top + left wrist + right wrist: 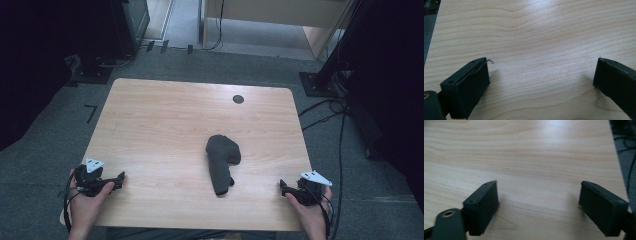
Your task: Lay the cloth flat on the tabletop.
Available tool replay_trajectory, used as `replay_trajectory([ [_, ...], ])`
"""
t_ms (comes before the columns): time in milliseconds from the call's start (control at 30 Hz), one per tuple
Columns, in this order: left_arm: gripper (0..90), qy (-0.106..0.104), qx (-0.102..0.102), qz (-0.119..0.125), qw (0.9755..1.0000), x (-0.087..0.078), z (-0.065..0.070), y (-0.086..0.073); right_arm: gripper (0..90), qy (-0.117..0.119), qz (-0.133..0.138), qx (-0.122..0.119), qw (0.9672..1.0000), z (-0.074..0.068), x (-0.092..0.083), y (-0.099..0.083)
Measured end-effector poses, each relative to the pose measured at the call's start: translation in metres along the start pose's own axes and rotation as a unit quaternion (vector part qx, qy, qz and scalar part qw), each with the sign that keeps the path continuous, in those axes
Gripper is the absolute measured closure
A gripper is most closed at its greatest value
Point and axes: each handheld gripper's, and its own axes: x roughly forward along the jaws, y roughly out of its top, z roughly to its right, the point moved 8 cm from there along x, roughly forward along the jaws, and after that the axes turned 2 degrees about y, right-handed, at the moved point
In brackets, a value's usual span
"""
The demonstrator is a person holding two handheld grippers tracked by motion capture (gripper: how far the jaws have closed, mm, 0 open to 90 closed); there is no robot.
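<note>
Hidden: the cloth's point(222, 162) folds and weave are too dark to make out in the high view; what kind of garment it is I cannot tell.
Cut off: both forearms run off the bottom edge of the high view; in the left gripper view the right-hand jaw is clipped by the frame corner.
Cloth: dark grey, soft, bunched into a bent lump — rounded bulge at the far end, narrower tail toward the person. It lies right of the table's middle, well apart from both grippers.
Table point(165, 115): pale wood, fine wavy grain, rounded corners, a small dark round cap point(238, 99) near the far edge.
Left gripper point(119, 179): at the near left corner, jaws spread wide, bare wood between them.
Right gripper point(283, 186): at the near right corner, jaws apart, holding nothing.
Jaws: matte black, blocky, flat-faced — a thin wire end sticks out from one left jaw.
Floor point(45, 140): grey carpet, cables at the right.
</note>
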Motion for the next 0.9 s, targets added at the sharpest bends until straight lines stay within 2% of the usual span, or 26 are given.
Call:
replay_trajectory([
  [67,0.0,0.000,0.001,0.000,1.0000,0.000,0.000,0.000,15.4,-0.002,0.014,-0.004,0.9999,-0.005,-0.004,0.004],
  [133,0.0,-0.002,0.002,0.000,1.0000,0.001,0.002,0.001,17.5,-0.001,0.027,-0.016,0.9995,-0.015,-0.008,0.008],
  [167,0.0,-0.002,0.002,0.000,1.0000,0.001,0.002,0.001,19.5,0.005,0.033,-0.012,0.9994,-0.022,-0.010,0.011],
  [200,0.0,-0.002,0.002,0.000,1.0000,0.001,0.002,0.001,20.9,0.020,0.039,-0.009,0.9990,-0.030,-0.013,0.013],
  [233,0.0,-0.002,0.002,0.000,1.0000,0.001,0.002,0.001,20.9,0.020,0.039,-0.009,0.9990,-0.030,-0.013,0.013],
  [267,0.0,-0.002,0.002,0.000,1.0000,0.001,0.002,0.001,22.5,0.044,0.051,-0.021,0.9975,-0.049,-0.018,0.018],
  [300,0.0,-0.002,0.002,0.000,1.0000,0.001,0.002,0.001,22.5,0.044,0.051,-0.021,0.9975,-0.049,-0.018,0.018],
  [333,0.0,-0.002,0.002,0.000,1.0000,0.001,0.002,0.001,23.1,0.064,0.054,-0.023,0.9962,-0.063,-0.019,0.023],
  [367,0.0,-0.002,0.002,0.000,1.0000,0.001,0.002,0.001,23.7,0.073,0.055,-0.028,0.9954,-0.070,-0.020,0.025],
  [400,0.1,-0.002,0.002,0.000,1.0000,0.001,0.002,0.001,23.7,0.073,0.055,-0.028,0.9954,-0.070,-0.020,0.025],
  [433,0.1,-0.002,0.002,0.000,1.0000,0.001,0.002,0.001,26.2,0.088,0.057,-0.034,0.9939,-0.086,-0.020,0.030],
  [500,0.1,-0.002,0.002,0.000,1.0000,0.001,0.002,0.001,28.6,0.103,0.055,-0.044,0.9922,-0.102,-0.020,0.035],
  [533,0.1,-0.002,0.002,0.000,1.0000,0.001,0.002,0.001,28.6,0.103,0.055,-0.044,0.9922,-0.102,-0.020,0.035],
  [567,0.1,-0.002,0.003,0.000,1.0000,0.001,0.003,0.001,30.6,0.115,0.056,-0.058,0.9901,-0.119,-0.019,0.040],
  [633,0.1,-0.002,0.003,0.000,1.0000,0.001,0.003,0.001,32.0,0.131,0.057,-0.073,0.9871,-0.135,-0.019,0.044],
  [900,0.1,-0.002,0.003,0.000,1.0000,0.001,0.003,0.001,36.1,0.173,0.056,-0.092,0.9790,-0.183,-0.015,0.056],
])
